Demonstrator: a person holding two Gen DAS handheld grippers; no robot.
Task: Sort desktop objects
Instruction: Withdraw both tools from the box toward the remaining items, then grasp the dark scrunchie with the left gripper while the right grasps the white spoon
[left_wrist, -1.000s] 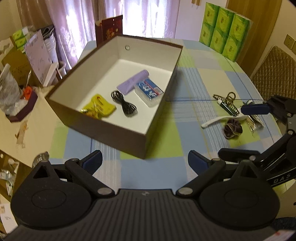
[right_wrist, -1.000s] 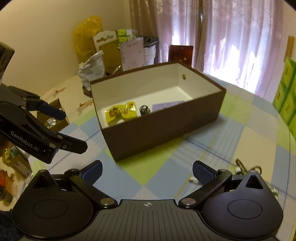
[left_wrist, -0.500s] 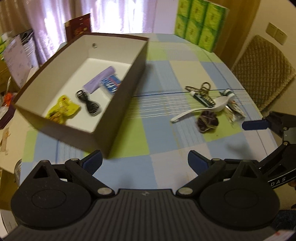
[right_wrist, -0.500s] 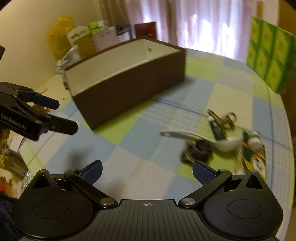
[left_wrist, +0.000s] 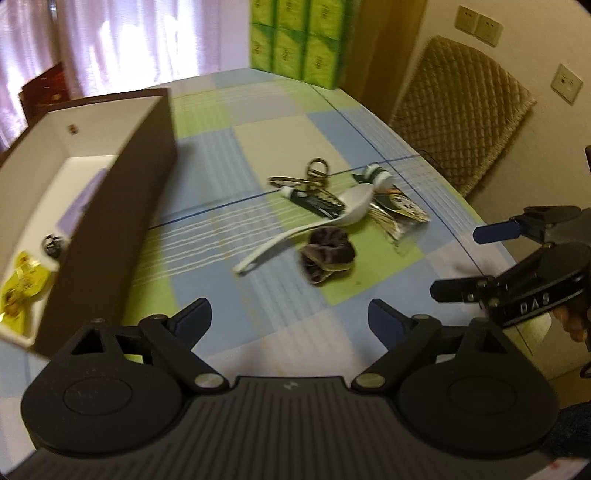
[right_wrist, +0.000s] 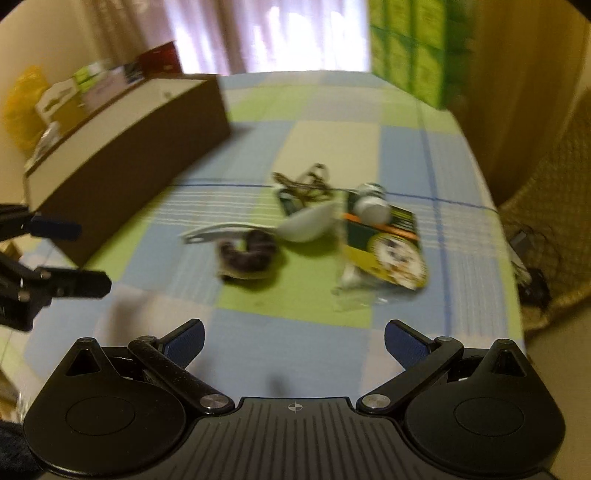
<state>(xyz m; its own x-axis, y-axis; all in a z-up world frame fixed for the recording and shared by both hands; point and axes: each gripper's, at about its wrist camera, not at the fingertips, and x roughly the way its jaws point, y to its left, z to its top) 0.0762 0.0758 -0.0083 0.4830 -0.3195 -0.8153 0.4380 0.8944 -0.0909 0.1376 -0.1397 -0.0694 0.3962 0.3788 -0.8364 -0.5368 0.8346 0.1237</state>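
- We see our left gripper (left_wrist: 290, 317) spread wide with nothing between its 2 blue-padded fingers, hovering above the checked tablecloth (left_wrist: 280, 118).
- Our right gripper (right_wrist: 293, 339) is likewise spread and empty; from the left wrist view it sits at the right edge, near the table's rim.
- The brown box (left_wrist: 110, 221) stands to the left, open at the top. Inside we make out a yellow packet (left_wrist: 22, 288), a black cable (left_wrist: 53, 243) and something lilac (left_wrist: 83, 199), though the wall hides most of it.
- Right of the box, well apart from it, a cluster lies on the cloth: a white spoon (left_wrist: 314, 225), a dark scrunchie (left_wrist: 327, 254) just beside its handle, a keyring (left_wrist: 314, 173) farther off, and a printed packet (right_wrist: 388, 243) to the right.
- The right wrist view is blurred, so what looks like a small green-and-white tube (left_wrist: 376, 175) on the packet's far end stays uncertain.
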